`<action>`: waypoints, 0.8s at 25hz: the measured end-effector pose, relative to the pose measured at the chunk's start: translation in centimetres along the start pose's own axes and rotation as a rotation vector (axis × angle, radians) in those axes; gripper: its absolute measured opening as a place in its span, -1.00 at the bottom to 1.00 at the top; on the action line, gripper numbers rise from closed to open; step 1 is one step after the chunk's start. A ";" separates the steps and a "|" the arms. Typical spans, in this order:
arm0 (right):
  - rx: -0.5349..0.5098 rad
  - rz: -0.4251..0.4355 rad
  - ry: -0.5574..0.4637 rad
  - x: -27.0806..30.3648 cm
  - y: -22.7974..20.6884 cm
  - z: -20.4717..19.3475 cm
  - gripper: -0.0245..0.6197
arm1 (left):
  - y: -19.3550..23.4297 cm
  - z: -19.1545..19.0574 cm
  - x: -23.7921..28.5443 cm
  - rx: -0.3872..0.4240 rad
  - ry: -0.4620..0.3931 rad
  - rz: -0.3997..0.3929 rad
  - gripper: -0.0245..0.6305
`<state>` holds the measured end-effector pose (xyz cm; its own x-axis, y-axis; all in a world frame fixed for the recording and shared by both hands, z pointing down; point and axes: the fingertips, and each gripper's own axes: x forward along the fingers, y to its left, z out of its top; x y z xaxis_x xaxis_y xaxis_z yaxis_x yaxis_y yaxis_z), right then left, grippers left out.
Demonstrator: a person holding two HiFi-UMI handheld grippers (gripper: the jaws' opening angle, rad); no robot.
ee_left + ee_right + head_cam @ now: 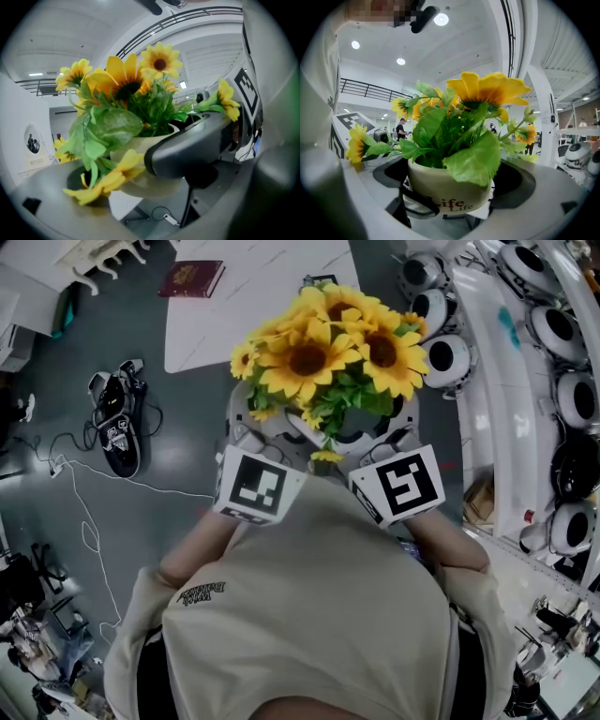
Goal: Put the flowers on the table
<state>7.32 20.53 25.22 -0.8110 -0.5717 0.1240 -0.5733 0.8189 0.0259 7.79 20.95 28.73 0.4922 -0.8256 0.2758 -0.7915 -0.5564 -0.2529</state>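
Yellow fills the middle of the head view: the flowers [323, 348] ride high in front of my chest, carried between the left claw [255, 432] and the right claw [389, 432], one on each side. I judge the two-sided hold is there because the bunch is top-heavy and would tip in a single grip. The white counter [272, 306] lies ahead, well apart from the load, so the flowers are in the air over the grey floor and not yet set down. A red book [192, 279] sits on the counter's left part; the near right part looks bare — that is where I would aim. On the floor to the left lie some dark gear [117, 423] and a white cable [89, 512], both off my line. A rack of round white units [448, 360] stands close on the right, and I would mind the right elbow there.

In the left gripper view, the pale pot [140, 150] sits between this claw's jaws, which are closed against it. A dark curved jaw presses its right side, and drooping petals spill over the left one.

In the right gripper view, the same pot, lettered on its front, is cupped upright between the grey jaws, clamped from both sides. Leaves hang over its rim. A person [401, 129] stands far off behind.
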 end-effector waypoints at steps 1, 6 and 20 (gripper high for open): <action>0.001 0.000 -0.002 0.0 0.0 0.0 0.73 | 0.0 0.0 0.0 0.000 0.000 0.000 0.47; 0.000 0.007 -0.001 0.8 -0.3 -0.2 0.73 | 0.7 -0.4 0.4 -0.003 0.000 0.007 0.47; -0.004 -0.004 0.018 7.9 -4.0 -0.3 0.73 | 7.2 -2.3 4.7 -0.032 0.000 0.005 0.47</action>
<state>3.24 12.74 26.44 -0.8063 -0.5742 0.1420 -0.5763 0.8167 0.0305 3.54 13.31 30.32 0.4883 -0.8282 0.2751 -0.8051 -0.5491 -0.2242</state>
